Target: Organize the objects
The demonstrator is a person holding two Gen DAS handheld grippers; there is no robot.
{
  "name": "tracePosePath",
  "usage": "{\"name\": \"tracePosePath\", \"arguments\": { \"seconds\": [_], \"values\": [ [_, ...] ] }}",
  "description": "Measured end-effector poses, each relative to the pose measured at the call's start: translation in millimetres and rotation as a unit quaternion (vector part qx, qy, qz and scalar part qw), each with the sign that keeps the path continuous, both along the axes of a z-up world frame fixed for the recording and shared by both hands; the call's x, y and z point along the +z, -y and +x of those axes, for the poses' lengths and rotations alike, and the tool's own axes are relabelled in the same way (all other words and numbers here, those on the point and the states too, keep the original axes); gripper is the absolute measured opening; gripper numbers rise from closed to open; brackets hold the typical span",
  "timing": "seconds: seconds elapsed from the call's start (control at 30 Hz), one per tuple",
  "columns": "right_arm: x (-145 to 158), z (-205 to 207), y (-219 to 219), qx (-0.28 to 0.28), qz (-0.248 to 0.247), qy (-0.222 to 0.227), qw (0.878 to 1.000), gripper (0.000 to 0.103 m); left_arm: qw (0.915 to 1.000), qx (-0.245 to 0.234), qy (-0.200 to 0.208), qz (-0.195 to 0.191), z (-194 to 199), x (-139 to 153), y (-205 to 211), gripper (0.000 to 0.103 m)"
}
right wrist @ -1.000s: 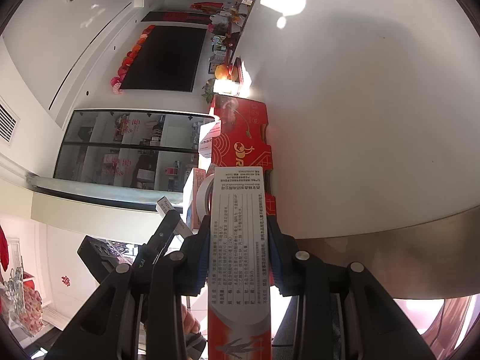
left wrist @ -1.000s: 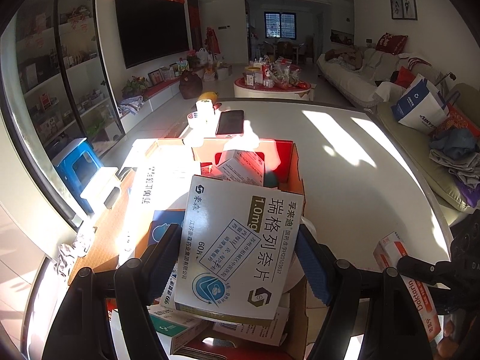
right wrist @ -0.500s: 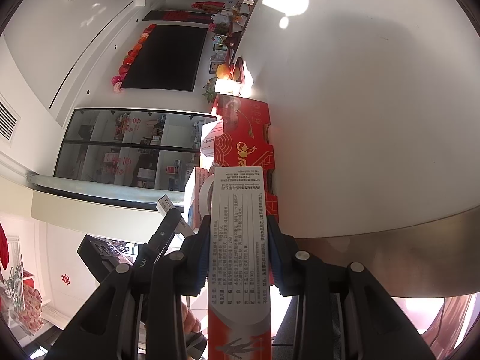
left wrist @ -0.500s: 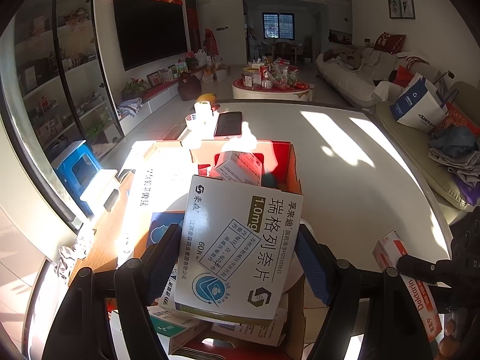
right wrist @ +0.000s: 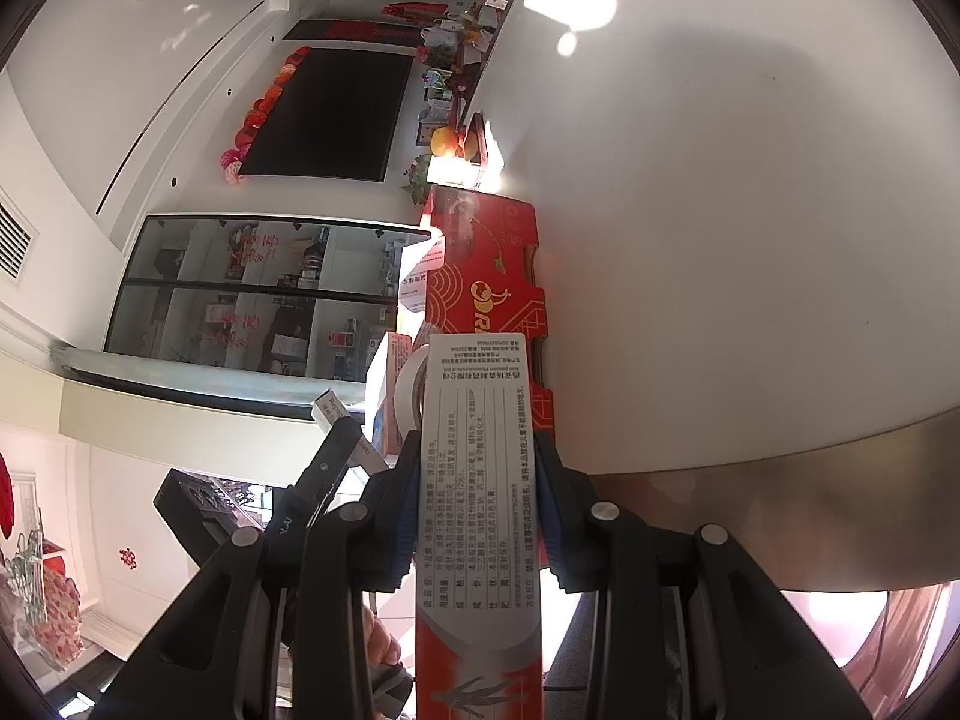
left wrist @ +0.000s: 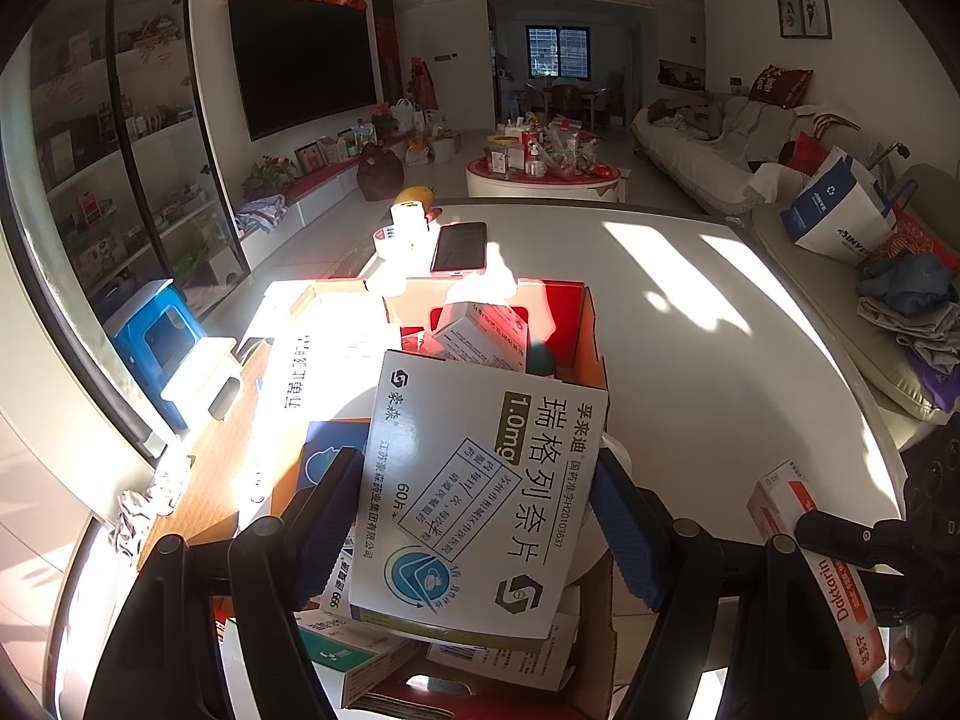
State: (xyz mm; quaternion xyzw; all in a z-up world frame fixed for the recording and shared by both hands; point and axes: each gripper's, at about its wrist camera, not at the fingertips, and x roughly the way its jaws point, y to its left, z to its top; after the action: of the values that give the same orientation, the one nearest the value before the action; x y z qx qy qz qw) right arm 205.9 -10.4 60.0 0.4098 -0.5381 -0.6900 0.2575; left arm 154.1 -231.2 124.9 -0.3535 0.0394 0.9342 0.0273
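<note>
A dark television (left wrist: pixel 303 63) hangs on the wall; a white sofa (left wrist: pixel 714 144) faces it, blue stool (left wrist: pixel 157 330) nearer.

One red cardboard box (left wrist: pixel 591 324), one dark phone (left wrist: pixel 459 247), two claws, and at least six medicine cartons, the pile hiding some.
</note>
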Motion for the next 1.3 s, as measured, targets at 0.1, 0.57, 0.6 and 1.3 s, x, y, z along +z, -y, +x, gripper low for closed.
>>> {"name": "tracePosePath", "arguments": {
  "seconds": [0.1,0.57,0.6,1.3],
  "values": [
    [-0.8,-0.5,0.7,-0.001,0.0,0.001,1.0,0.033,1.0,0.0,0.0,0.0,0.2,0.1,0.3,0.08],
    [-1.8,-0.3,0.6,-0.001,0.001,0.001,1.0,0.033,1.0,0.003,0.0,0.001,0.8,-0.5,2.0,0.08],
    [-1.8,-0.3,0.5,-0.001,0.001,0.001,1.0,0.033,1.0,0.003,0.0,0.001,0.8,-0.5,2.1,0.08],
    [-4.4,0.0,1.9,-0.003,0.003,0.004,1.0,0.033,1.0,0.005,0.003,0.002,2.6,-4.5,4.7,0.08]
  ]
}}
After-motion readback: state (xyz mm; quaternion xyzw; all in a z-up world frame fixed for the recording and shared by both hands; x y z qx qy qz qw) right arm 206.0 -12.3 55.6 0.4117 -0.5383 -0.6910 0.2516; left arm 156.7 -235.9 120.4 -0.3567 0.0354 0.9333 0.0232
